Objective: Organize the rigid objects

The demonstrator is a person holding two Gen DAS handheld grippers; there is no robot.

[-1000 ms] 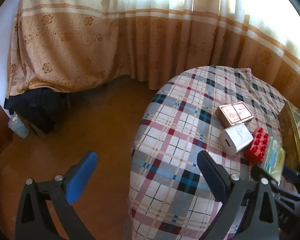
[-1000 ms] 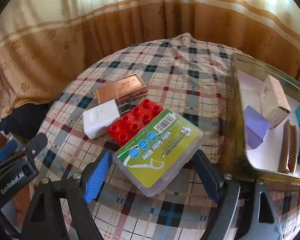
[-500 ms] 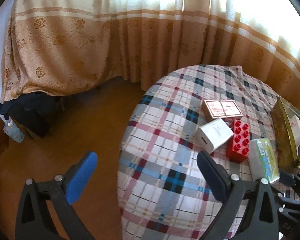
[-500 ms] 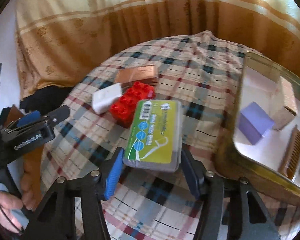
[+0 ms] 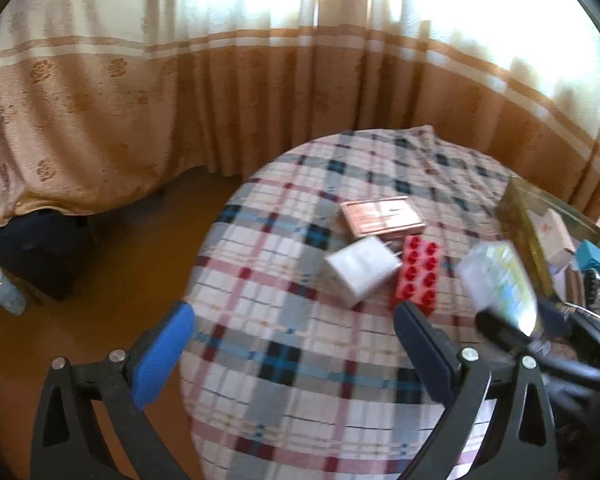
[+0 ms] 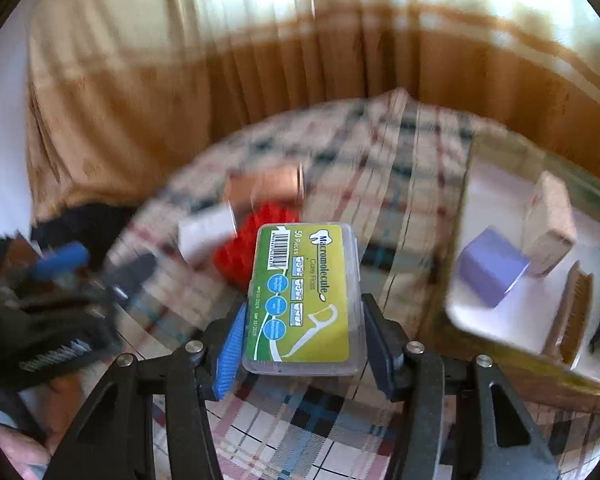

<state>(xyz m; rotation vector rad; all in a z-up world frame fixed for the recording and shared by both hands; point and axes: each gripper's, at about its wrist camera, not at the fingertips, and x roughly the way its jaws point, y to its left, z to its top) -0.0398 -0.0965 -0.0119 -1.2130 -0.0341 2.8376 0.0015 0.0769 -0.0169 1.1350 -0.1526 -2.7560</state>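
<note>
Right gripper (image 6: 300, 340) is clamped on a clear plastic floss-pick box (image 6: 305, 294) w/ a green and yellow label. Its jaws have just been closing, and the box sits between them, gripped by its long sides near the close end. The box looks lifted clear of the plaid-covered table (image 6: 300, 432); the left wrist view shows it blurred in the air near the tray.

Left gripper (image 5: 296, 344) is empty, jaws wide, hovering over the table edge, w/ nothing between the pads.

On the cloth: a white charger plug (image 5: 362, 270), a red toy brick (image 5: 418, 274) touching it, and a copper-coloured flat box (image 5: 382, 216) just behind. To the right stands a gold-rimmed tray (image 6: 458, 240) w/ a white floor, holding a purple block (image 6: 490, 268), a pale carton (image 6: 550, 226), a wooden comb (image 6: 574, 312), a teal item and a black clip.

Judged step: carry the floss box over to the tray. To do it well, keep it level, clear the raised rim before lowering, aim for the bare white patch nr the purple block, and release only once it rests flat. The grip is near one end, so the far end could dip.

Readable text: "Macromolecule", "Care Floss", "50 Pieces", plus a barcode. Other small print is too fine to read. Lettering on the left gripper's body is blurred.
</note>
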